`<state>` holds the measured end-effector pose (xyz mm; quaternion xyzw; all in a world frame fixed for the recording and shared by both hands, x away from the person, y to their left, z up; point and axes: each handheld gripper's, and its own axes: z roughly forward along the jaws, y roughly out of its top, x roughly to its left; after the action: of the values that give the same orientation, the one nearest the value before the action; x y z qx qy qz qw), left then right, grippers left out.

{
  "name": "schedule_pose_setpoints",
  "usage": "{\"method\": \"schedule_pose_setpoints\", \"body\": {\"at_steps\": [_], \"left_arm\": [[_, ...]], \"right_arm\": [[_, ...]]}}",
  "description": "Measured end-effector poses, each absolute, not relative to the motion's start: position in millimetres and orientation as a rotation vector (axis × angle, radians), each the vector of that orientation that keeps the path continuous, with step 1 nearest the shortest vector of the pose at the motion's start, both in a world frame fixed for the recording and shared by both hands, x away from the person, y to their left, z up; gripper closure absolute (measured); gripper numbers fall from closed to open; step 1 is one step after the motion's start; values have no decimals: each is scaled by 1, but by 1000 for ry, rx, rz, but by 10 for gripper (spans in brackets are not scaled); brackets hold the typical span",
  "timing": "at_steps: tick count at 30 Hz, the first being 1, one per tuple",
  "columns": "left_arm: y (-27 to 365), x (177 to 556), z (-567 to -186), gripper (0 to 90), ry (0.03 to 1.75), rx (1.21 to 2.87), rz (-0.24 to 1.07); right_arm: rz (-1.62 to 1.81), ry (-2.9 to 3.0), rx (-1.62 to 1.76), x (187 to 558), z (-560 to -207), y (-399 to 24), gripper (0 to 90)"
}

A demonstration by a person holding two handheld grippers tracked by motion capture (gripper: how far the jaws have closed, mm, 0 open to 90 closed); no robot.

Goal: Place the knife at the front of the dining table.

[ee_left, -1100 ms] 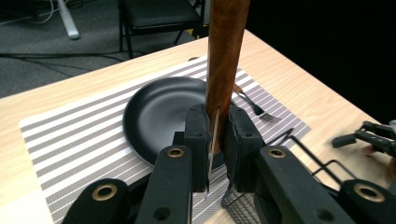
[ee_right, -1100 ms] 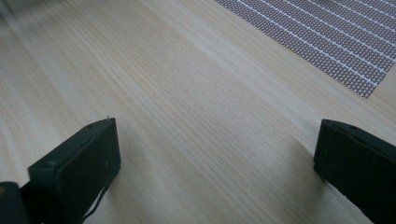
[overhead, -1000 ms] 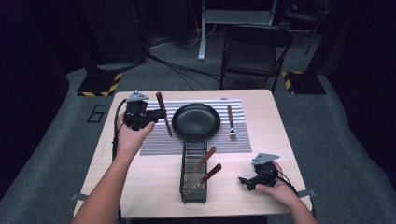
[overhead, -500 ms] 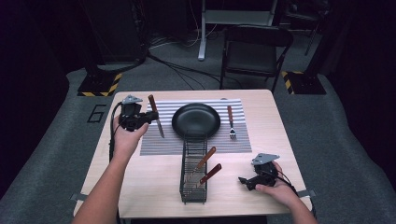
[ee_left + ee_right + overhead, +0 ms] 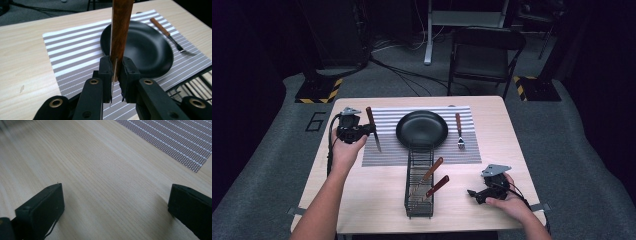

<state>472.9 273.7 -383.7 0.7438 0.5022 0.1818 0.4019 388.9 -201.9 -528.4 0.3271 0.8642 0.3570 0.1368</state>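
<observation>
My left gripper (image 5: 369, 129) is shut on a knife (image 5: 375, 141) with a brown wooden handle, gripping it where handle meets blade. In the left gripper view the handle (image 5: 121, 27) stands up between the jaws, over the left part of a grey striped placemat (image 5: 75, 50). A black plate (image 5: 422, 129) lies on the mat's middle, and a wooden-handled fork (image 5: 459, 131) lies to its right. My right gripper (image 5: 473, 193) rests at the table's front right, open, with bare wood between its jaws (image 5: 115, 202).
A black wire basket (image 5: 418, 202) stands in front of the plate and holds two wooden-handled utensils (image 5: 432, 171). The placemat's corner (image 5: 190, 152) lies ahead of the right gripper. A dark chair (image 5: 486, 55) stands behind the table.
My left gripper has carried the knife leftwards and lower, from beside the plate to the placemat's left edge. The right gripper has stayed put.
</observation>
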Motion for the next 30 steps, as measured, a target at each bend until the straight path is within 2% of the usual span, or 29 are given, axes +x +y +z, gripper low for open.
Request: {"method": "schedule_pose_setpoints", "body": {"at_steps": [20, 30], "left_arm": [[279, 485, -406, 803, 1328, 1918, 461], [271, 510, -416, 804, 1347, 1897, 441]], "right_arm": [[1034, 2500, 949, 389, -528, -202, 0], [1035, 2499, 949, 389, -528, -202, 0]]}}
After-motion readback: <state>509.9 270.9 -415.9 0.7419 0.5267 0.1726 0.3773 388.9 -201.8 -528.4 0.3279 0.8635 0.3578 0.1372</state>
